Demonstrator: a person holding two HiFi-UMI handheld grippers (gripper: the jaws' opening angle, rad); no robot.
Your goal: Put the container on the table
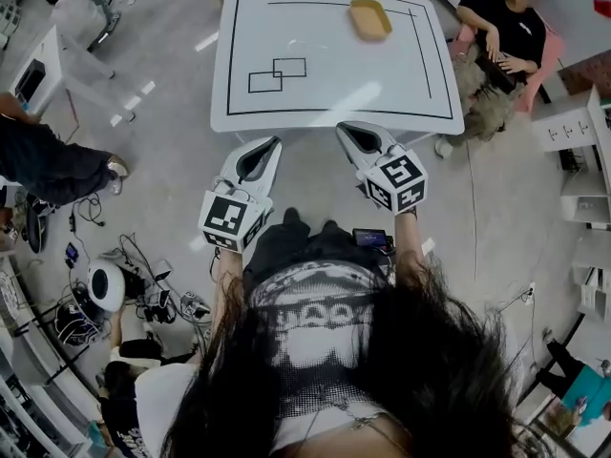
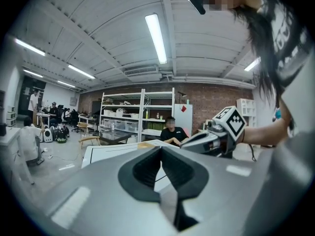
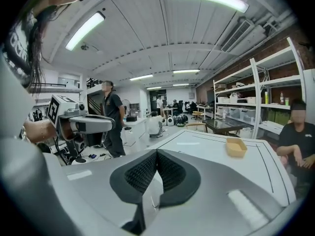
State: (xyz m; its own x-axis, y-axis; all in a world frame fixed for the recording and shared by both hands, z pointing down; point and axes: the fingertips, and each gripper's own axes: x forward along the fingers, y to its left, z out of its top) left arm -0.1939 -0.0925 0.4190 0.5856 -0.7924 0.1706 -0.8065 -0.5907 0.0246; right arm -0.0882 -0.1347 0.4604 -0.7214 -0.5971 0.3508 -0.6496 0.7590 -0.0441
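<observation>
Currently left gripper (image 1: 270, 144) pinched closed, empty | right gripper (image 1: 346, 128) likewise | container (image 1: 369, 18) on table (image 1: 382, 84), far right corner | pad contact plain only in gripper views; head view shows both grippers near the table's near edge.

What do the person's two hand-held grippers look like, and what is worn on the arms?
The left hand-held gripper and the right hand-held gripper have smooth light grey shells tapering to a point, with black textured pads inside. Each carries a white cube with black square markers. The forearms have no sleeves; the top is patterned black and white.
</observation>
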